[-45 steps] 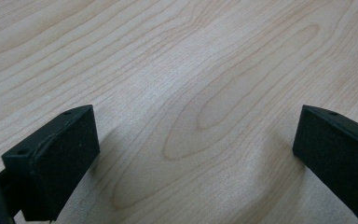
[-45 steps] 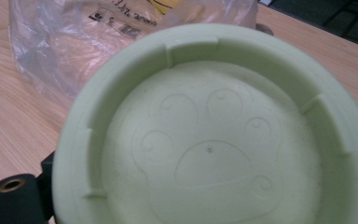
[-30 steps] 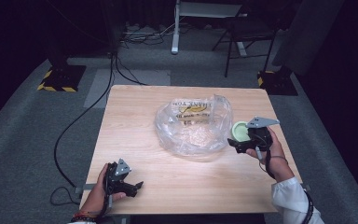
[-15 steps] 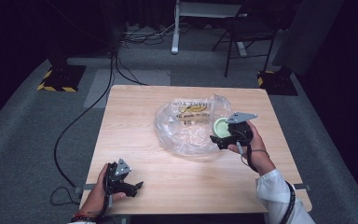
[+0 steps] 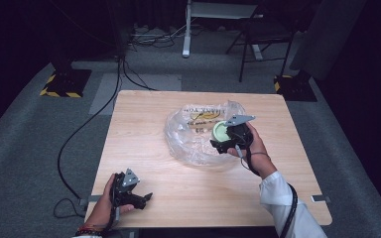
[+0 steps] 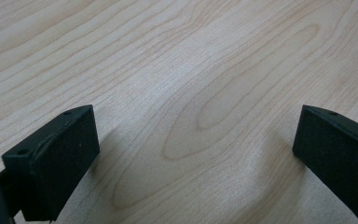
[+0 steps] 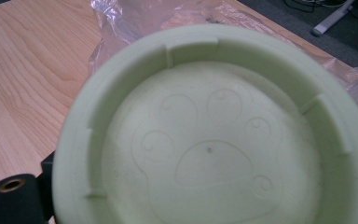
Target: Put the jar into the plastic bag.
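A pale green round lid point(image 5: 221, 131) with a paw print moulded inside point(image 7: 209, 144) is held in my right gripper point(image 5: 224, 140), which is shut on it. The lid hangs over the clear plastic bag point(image 5: 193, 139) lying in the middle of the wooden table point(image 5: 144, 124). The bag shows printed lettering near its far side, and its crumpled film point(image 7: 135, 18) lies behind the lid. My left gripper point(image 5: 141, 198) rests at the table's near left edge, jaws wide apart over bare wood point(image 6: 191, 116), holding nothing.
Past the table, grey carpet holds black cables point(image 5: 87, 124), a chair point(image 5: 260, 39) and a white stand leg point(image 5: 186, 29). Yellow-black striped bases point(image 5: 59, 87) sit at the far left and far right. Bare wood lies left of the bag.
My right gripper has carried the green lid leftward from the table's right side to over the bag. The left gripper has stayed put.
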`<state>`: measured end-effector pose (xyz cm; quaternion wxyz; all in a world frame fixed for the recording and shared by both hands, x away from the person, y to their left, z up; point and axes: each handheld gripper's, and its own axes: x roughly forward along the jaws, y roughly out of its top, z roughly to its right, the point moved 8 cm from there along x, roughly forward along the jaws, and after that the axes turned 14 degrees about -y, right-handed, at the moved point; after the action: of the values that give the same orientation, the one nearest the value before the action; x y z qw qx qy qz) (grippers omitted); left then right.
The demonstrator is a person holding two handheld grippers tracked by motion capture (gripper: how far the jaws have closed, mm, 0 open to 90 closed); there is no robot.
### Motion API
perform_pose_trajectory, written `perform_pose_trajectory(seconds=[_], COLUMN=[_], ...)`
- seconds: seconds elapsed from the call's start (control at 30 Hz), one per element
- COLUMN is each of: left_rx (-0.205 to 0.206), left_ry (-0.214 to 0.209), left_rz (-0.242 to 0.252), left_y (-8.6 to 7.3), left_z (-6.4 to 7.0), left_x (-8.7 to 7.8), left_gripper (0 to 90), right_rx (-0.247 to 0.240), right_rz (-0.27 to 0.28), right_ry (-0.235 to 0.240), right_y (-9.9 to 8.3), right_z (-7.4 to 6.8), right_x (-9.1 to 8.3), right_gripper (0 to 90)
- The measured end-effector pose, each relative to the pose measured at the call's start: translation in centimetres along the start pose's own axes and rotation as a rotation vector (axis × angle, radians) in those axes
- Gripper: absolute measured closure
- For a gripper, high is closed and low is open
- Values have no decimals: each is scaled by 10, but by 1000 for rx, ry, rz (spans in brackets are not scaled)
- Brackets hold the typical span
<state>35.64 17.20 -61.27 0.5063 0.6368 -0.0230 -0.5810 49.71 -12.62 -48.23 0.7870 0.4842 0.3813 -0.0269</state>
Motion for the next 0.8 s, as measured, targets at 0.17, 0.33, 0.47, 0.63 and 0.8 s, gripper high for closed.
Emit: perform_pose_trajectory(seconds=[0.17, 0.33, 0.47, 0.63, 0.8], left_rx=[0, 0, 0, 2, 3], left_ry=[0, 0, 0, -1, -1], left_rz=[0, 0, 0, 0, -2], left_y=[0, 0, 0, 0, 0], left_z=[0, 0, 0, 0, 0], left_x=[0, 0, 0, 0, 0], left_gripper=[1, 1, 1, 1, 1], right_rx=[-12, -15, -28, -35, -31], right_rz=[-5, -12, -24, -48, -76], right_ry=[-1, -1, -4, -8, -10], right_y=[5, 9, 11, 9, 3], right_z=[-4, -7, -11, -16, -19], right_x=[12, 23, 33, 46, 60], right_gripper=[110, 110, 110, 110, 110])
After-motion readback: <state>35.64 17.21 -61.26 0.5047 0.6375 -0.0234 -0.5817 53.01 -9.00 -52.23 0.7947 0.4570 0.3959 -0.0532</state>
